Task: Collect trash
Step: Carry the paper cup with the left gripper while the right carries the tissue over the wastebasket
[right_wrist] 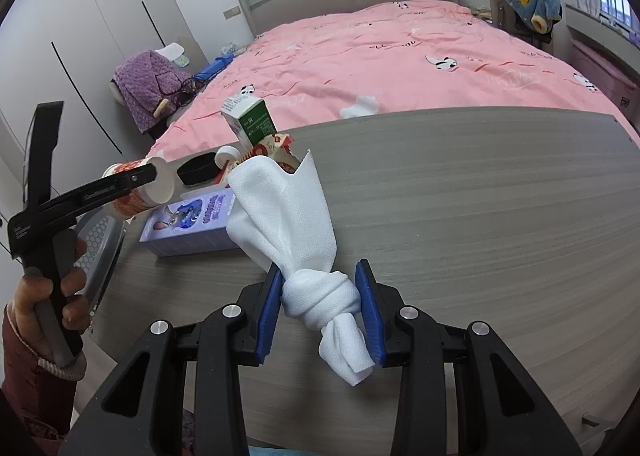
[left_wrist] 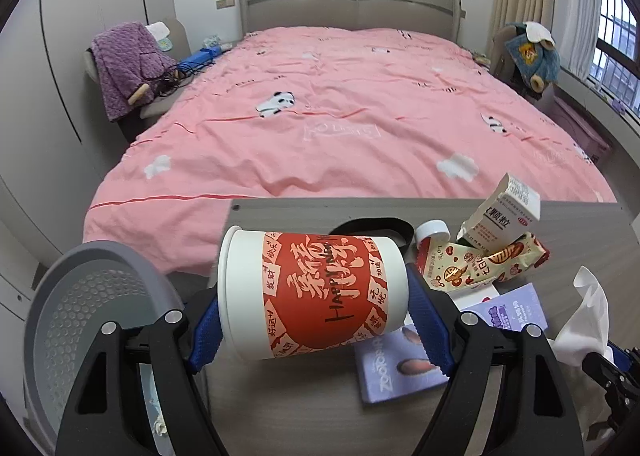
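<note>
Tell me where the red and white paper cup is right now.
The paper cup lies sideways, clamped in the left gripper, raised over the table's left edge just right of the grey trash bin and left of the purple box.

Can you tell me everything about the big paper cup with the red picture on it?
The paper cup is white with a wide red band carrying Chinese characters and "HAPPY NEW". It looks like plain paper. It lies on its side, lifted above the table, pinched between the blue pads of the left tool.
</note>
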The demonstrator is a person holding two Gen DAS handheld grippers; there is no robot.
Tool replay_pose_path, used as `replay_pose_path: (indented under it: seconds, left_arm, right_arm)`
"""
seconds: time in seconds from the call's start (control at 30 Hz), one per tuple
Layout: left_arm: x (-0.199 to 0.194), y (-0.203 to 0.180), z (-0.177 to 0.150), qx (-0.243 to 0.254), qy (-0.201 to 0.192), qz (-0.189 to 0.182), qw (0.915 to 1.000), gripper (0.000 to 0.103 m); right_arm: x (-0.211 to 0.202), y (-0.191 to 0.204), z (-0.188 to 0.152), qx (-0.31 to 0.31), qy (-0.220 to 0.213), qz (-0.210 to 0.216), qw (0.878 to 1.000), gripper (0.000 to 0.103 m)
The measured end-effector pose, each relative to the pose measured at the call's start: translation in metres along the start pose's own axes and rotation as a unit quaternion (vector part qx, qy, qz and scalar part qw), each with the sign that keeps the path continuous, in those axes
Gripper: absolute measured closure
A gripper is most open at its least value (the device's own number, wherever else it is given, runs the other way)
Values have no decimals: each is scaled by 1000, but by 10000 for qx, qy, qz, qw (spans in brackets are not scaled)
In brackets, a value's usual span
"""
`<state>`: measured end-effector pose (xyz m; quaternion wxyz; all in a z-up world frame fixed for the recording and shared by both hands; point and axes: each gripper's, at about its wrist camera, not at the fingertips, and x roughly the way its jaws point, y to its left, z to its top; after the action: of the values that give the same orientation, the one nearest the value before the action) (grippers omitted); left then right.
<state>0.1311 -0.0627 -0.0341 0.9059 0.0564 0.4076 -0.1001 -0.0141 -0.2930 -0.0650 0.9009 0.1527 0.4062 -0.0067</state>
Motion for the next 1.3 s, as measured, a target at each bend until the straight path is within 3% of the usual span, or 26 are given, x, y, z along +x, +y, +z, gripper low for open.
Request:
replay_pose_path:
  seconds: [0.53, 0.9, 1.3]
  left_arm:
    - [-77, 52, -28, -378, -536, 157, 9977, 29]
    - [-85, 108, -50, -792, -482, 367, 9950, 28]
    - [-93, 179, -73, -1176, -415, 990, 9872, 29]
  right_arm:
    - [-11, 61, 19, -566, -195, 361, 9976, 67]
    - [9, 131, 28, -1093, -71, 836, 9905, 67]
    - [47, 226, 29, -1681, 244, 1552, 9732, 67]
